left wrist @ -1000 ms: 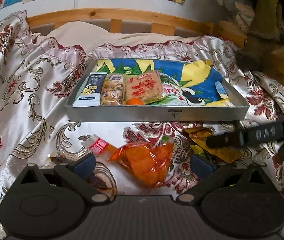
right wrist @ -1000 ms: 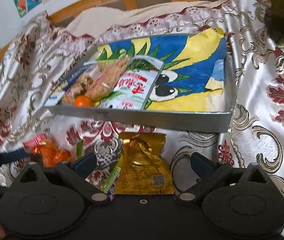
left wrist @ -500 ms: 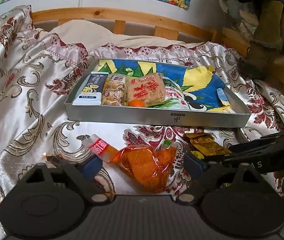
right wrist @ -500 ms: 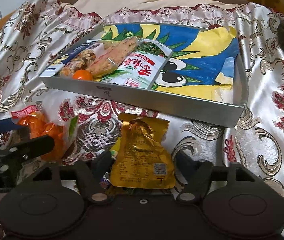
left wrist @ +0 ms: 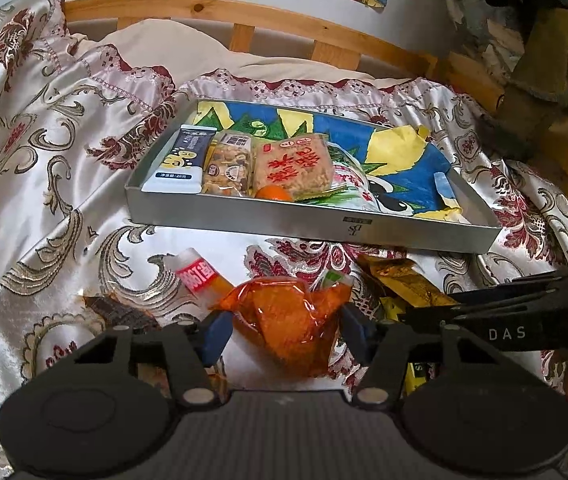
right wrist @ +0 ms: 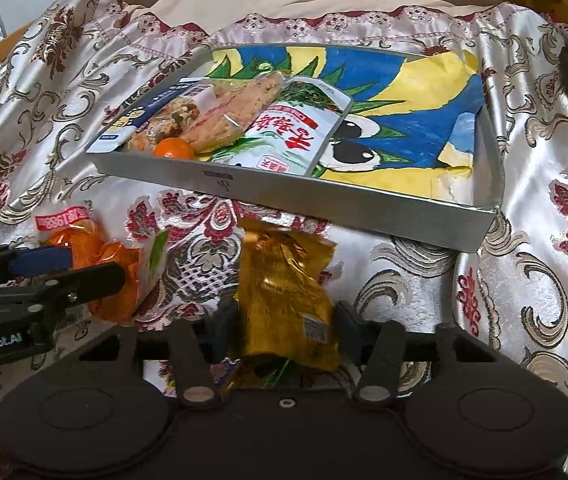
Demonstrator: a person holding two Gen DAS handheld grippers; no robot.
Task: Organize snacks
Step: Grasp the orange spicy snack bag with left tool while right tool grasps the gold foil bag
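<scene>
Fingers (left wrist: 213, 338) of our left gripper (left wrist: 281, 334) stand either side of the orange packet (left wrist: 290, 318), narrowed until the blue pads touch its crinkled film; whether they truly grip it we cannot tell. Our right gripper (right wrist: 284, 332) brackets the gold pouch (right wrist: 286, 296) the same way, pads at its lower edges.

Both packets lie on the bed's satin cover (left wrist: 43, 184), at six o'clock from the grey tray (left wrist: 308, 226), just beside its near wall. In the tray, from nine o'clock inward, sit a white-and-blue bar (left wrist: 181, 160), a nut bar (left wrist: 227, 164), a rice cake (left wrist: 294, 166) and a small orange fruit (left wrist: 272, 193).

We judge both packets light, soft and slippery: the film will buckle, and contents may crush. Better to pinch across the fuller middle than the sealed ends, and lift clear of the tray wall.
</scene>
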